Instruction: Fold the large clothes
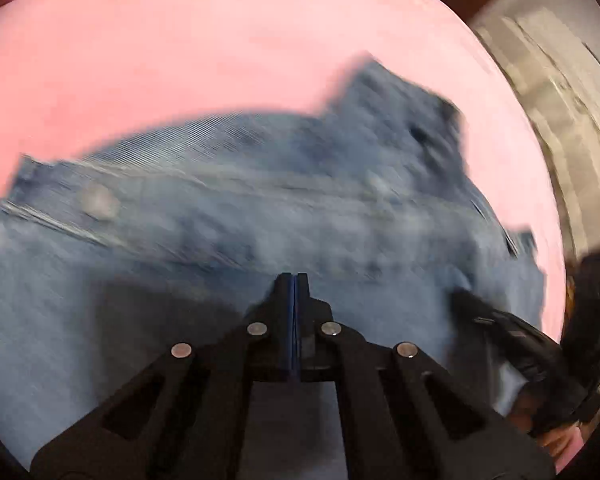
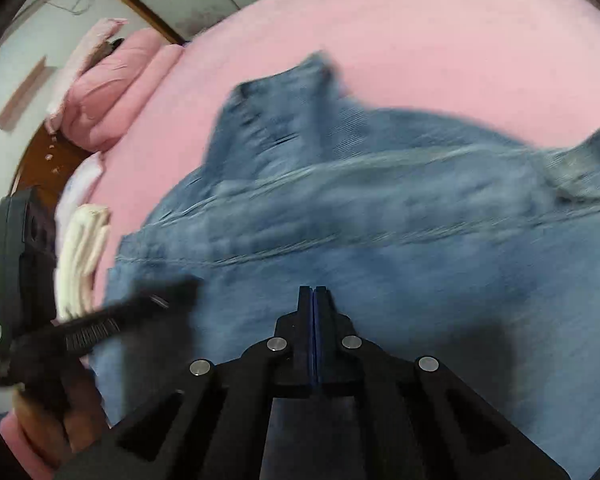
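A large blue denim garment [image 1: 260, 220] lies spread and blurred on the pink bed [image 1: 180, 40]. My left gripper [image 1: 295, 276] hangs over its near part, jaws shut, with no cloth visible between the blue pads. The right gripper's black body [image 1: 500, 332] shows at the right edge of this view. In the right wrist view the same denim garment [image 2: 380, 220] fills the middle. My right gripper [image 2: 313, 289] is above it, also shut with nothing seen between the pads. The left gripper [image 2: 140, 308] reaches in from the left, held by a hand [image 2: 60, 412].
Pink pillows or a folded quilt [image 2: 108, 92] lie at the bed's far left corner, with a white folded cloth [image 2: 82, 256] nearer along the edge. A pale wall [image 2: 60, 20] and brown floor [image 2: 36, 168] lie beyond. Pale furniture [image 1: 560, 100] stands right of the bed.
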{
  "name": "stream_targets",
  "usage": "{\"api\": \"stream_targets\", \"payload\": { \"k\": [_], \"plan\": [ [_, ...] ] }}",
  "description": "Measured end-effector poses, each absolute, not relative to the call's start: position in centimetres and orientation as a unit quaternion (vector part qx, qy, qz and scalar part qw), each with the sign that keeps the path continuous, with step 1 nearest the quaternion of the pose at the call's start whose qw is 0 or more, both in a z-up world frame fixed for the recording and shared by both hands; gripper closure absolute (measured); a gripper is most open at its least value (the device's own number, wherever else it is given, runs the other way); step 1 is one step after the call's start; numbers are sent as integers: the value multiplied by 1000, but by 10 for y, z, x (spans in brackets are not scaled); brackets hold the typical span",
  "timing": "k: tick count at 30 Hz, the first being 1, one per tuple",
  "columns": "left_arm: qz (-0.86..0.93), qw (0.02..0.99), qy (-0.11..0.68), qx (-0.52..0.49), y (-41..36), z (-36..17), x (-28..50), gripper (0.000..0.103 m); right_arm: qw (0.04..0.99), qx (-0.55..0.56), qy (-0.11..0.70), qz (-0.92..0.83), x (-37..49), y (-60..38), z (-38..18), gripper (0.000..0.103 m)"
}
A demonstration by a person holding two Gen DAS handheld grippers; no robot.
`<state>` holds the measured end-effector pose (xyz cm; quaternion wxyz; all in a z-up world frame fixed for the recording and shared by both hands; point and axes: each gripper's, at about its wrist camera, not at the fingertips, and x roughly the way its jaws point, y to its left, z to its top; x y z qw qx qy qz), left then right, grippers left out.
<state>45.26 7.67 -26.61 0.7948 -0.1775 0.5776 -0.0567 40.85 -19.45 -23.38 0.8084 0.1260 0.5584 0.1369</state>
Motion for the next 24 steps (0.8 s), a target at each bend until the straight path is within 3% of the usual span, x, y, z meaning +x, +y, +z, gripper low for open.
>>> {"api": "stream_targets", "payload": {
  "k": [2, 5, 8, 11, 14, 18, 24],
  "plan": [
    [-63, 780, 581, -225, 96, -272, 451, 103, 815, 119, 557, 103, 413, -223, -232, 103],
    [-42, 793, 575, -197, 114, -268, 442, 103, 837, 66, 543, 9, 412, -277, -230, 103],
    [36, 821, 564, -86, 125, -263, 432, 103, 843, 72, 528, -78, 398, -335, -225, 103],
    [55, 819, 561, -108, 144, -265, 429, 102, 839, 33, 518, -164, 387, -356, -218, 103],
    [111, 810, 566, -105, 142, -254, 429, 103, 849, 98, 486, -181, 372, -363, -205, 103],
    [44, 824, 549, -132, 95, -226, 418, 101, 869, 183, 453, -82, 354, -319, -195, 103],
    [-80, 776, 602, -172, 15, -238, 403, 101, 740, 322, 555, 200, 344, -188, -261, 103]
  ]
}}
